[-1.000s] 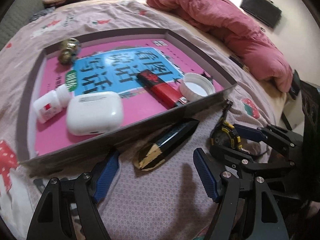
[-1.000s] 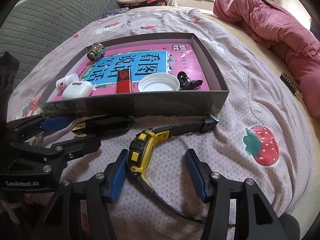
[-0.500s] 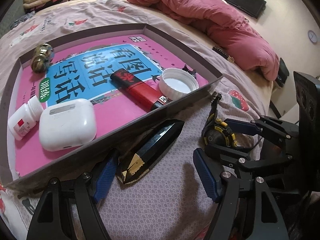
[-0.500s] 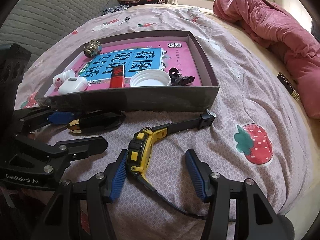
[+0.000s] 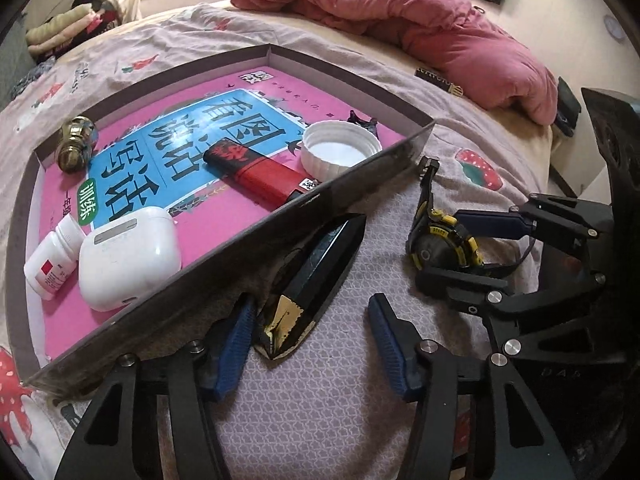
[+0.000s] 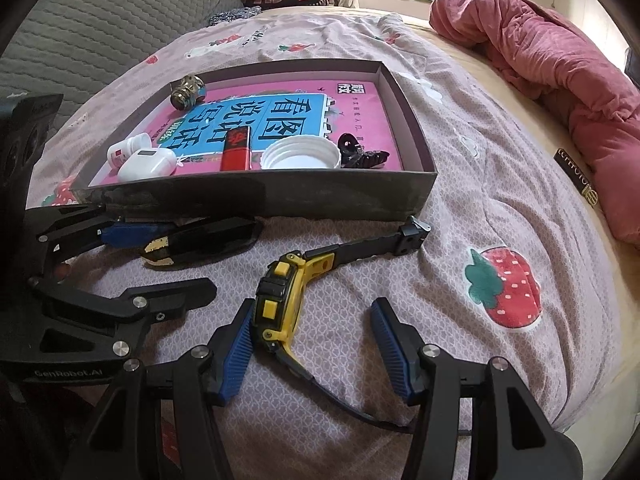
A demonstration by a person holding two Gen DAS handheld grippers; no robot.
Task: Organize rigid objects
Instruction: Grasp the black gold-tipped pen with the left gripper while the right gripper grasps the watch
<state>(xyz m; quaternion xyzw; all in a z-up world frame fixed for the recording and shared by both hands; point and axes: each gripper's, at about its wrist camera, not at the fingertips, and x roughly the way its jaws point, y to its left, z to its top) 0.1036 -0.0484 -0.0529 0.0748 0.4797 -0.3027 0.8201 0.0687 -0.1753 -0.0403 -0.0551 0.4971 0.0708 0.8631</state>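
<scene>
Since a sec ago our left gripper (image 5: pixel 312 332) jaws have been closing round the black gold-tipped faceted case (image 5: pixel 316 276), not yet clamped, beside the grey box (image 5: pixel 224 256), while right gripper (image 6: pixel 316 340), open, straddles the yellow-black watch (image 6: pixel 280 300), ready to lift.

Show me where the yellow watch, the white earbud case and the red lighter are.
yellow watch (image 6: pixel 278 308), right wrist view, on its yellow case side.
white earbud case (image 5: pixel 128 258), left wrist view, on its lid.
red lighter (image 5: pixel 256 172), left wrist view, on its red body.
</scene>
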